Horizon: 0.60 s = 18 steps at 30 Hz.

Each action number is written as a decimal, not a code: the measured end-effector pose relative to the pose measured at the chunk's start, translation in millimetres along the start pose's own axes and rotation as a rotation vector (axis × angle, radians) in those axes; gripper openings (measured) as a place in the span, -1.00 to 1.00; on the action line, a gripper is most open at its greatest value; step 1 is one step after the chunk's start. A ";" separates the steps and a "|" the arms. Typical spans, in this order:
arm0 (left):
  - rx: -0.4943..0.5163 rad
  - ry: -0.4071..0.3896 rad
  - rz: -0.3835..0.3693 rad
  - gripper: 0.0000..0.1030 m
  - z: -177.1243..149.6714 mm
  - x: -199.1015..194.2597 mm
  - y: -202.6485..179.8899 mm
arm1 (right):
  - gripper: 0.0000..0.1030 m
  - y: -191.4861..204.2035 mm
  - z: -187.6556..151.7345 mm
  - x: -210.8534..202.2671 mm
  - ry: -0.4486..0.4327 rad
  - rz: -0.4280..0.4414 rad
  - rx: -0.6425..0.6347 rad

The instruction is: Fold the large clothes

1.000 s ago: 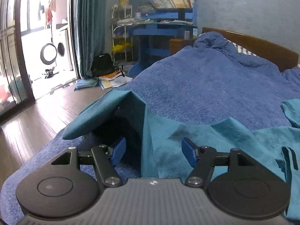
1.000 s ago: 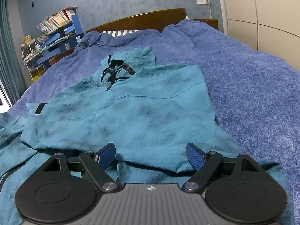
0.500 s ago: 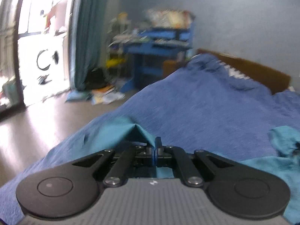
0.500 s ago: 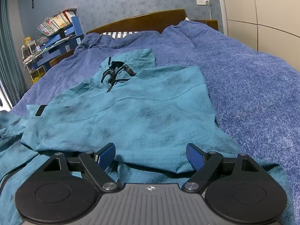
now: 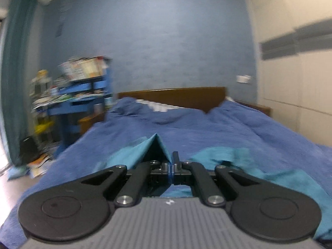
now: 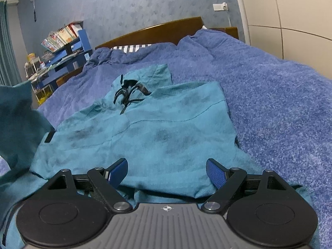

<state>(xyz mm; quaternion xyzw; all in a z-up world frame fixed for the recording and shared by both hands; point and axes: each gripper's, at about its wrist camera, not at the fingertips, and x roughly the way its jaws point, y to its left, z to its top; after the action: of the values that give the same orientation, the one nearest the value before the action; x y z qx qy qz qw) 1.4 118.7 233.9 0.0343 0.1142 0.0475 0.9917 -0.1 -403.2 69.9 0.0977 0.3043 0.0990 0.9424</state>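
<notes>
So the left gripper (image 5: 171, 166) is pinching a fold of the teal garment (image 6: 166, 132), jaws clamped together on the cloth, and the fabric is peaking up into a little tent right in front of it. The left view is blurry. The right gripper (image 6: 166, 171) is hovering low over the garment's near edge with its jaws wide apart. The garment is lying spread across the blue bedspread (image 6: 280, 103), black drawstrings (image 6: 128, 95) facing the wooden headboard (image 6: 161, 31). The blue shelf (image 6: 70, 47) at the bed's left side is holding books.
</notes>
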 end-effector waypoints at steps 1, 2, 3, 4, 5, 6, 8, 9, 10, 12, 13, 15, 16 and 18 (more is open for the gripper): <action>0.021 0.003 -0.025 -1.00 -3.4 2.3 -19.4 | 0.63 -1.0 0.8 -1.0 -0.005 0.002 0.008; 0.044 0.009 -0.054 -1.00 -7.8 4.8 -40.6 | 0.64 -2.3 1.6 -1.8 -0.008 0.005 0.016; 0.061 0.015 -0.078 -1.00 -12.7 6.5 -59.5 | 0.64 -3.7 2.2 -2.4 -0.010 0.007 0.025; 0.077 0.023 -0.102 -1.00 -18.8 9.4 -78.1 | 0.64 -4.6 2.2 -3.0 -0.012 0.008 0.033; 0.098 0.037 -0.128 -1.00 -26.6 13.6 -98.7 | 0.64 -5.5 2.2 -3.7 -0.015 0.008 0.040; 0.121 0.050 -0.147 -1.00 -35.2 17.1 -117.6 | 0.64 -7.0 2.9 -4.7 -0.020 0.010 0.048; 0.164 0.095 -0.188 -1.00 -57.9 24.0 -157.0 | 0.64 -8.9 3.4 -5.4 -0.025 0.011 0.065; 0.183 0.132 -0.214 -1.00 -69.4 28.2 -174.1 | 0.64 -10.6 4.0 -5.9 -0.027 0.011 0.074; 0.208 0.168 -0.234 -1.00 -82.1 32.4 -190.5 | 0.64 -11.0 3.9 -5.9 -0.029 0.011 0.082; 0.262 0.243 -0.275 -0.94 -108.2 35.8 -218.8 | 0.64 -12.5 3.8 -6.9 -0.033 0.012 0.098; 0.286 0.280 -0.299 -0.84 -120.6 36.9 -229.4 | 0.64 -13.2 4.0 -7.1 -0.035 0.012 0.103; 0.309 0.327 -0.331 -0.73 -138.3 38.2 -236.4 | 0.64 -13.2 4.6 -6.6 -0.035 0.012 0.108; 0.312 0.337 -0.345 -0.58 -145.0 34.5 -237.2 | 0.64 -12.9 4.5 -6.5 -0.035 0.013 0.108; 0.311 0.344 -0.379 -0.27 -154.5 22.1 -231.4 | 0.64 -12.0 4.4 -5.3 -0.032 0.015 0.105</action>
<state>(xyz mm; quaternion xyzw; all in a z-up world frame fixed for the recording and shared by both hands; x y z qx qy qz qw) 7.4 -100.0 60.6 0.1551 0.2907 -0.1513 0.9320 -0.3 -416.5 73.4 0.1508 0.2931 0.0882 0.9400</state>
